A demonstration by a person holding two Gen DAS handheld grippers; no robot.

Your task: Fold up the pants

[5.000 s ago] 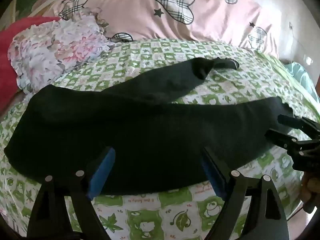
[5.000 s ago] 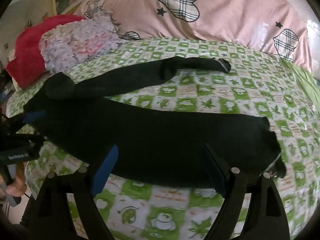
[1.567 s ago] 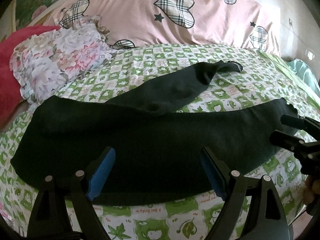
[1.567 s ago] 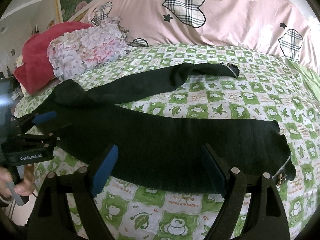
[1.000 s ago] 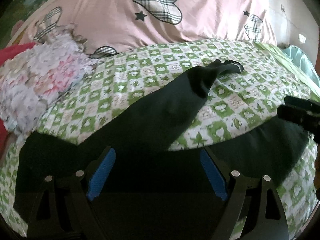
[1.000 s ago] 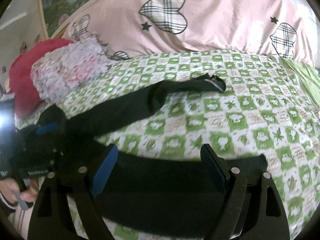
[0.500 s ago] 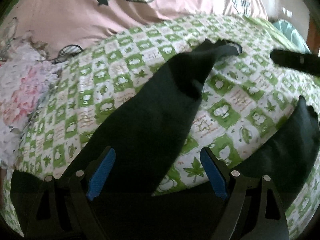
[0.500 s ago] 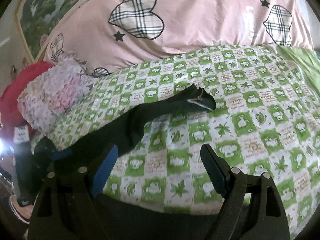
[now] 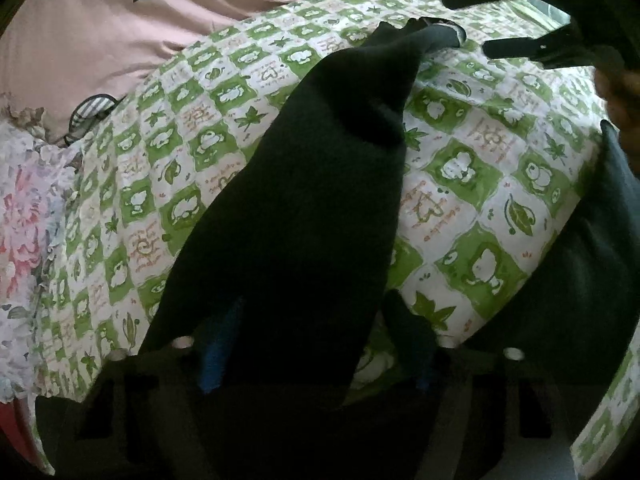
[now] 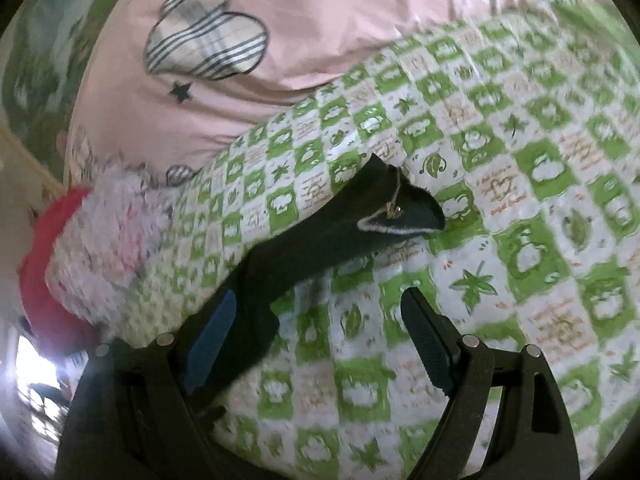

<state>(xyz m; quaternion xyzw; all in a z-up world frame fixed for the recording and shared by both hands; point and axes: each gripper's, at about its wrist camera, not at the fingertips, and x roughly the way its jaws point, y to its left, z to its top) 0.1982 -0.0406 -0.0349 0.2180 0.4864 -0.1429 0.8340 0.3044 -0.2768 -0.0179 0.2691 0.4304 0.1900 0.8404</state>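
Observation:
Dark pants [image 9: 304, 208] lie on a green-and-white checked bedsheet [image 9: 460, 184]. One leg runs away from me to its cuff [image 9: 436, 34]; the other leg [image 9: 592, 264] lies at the right. My left gripper [image 9: 316, 336] is open, low over the near part of the far leg. My right gripper [image 9: 472, 20] is open, just above and right of the cuff. In the right wrist view the right gripper [image 10: 320, 316] is open, and the cuff [image 10: 400, 208] lies a little ahead of its fingers.
A pink duvet with plaid hearts [image 10: 248, 52] lies behind the sheet. A floral ruffled cloth [image 9: 24, 216] and a red cloth [image 10: 44, 280] lie at the left. A hand [image 9: 620, 92] holds the right gripper.
Both grippers have moved forward over the bed. The left one has come in low over the far leg. The right one has closed in on that leg's cuff.

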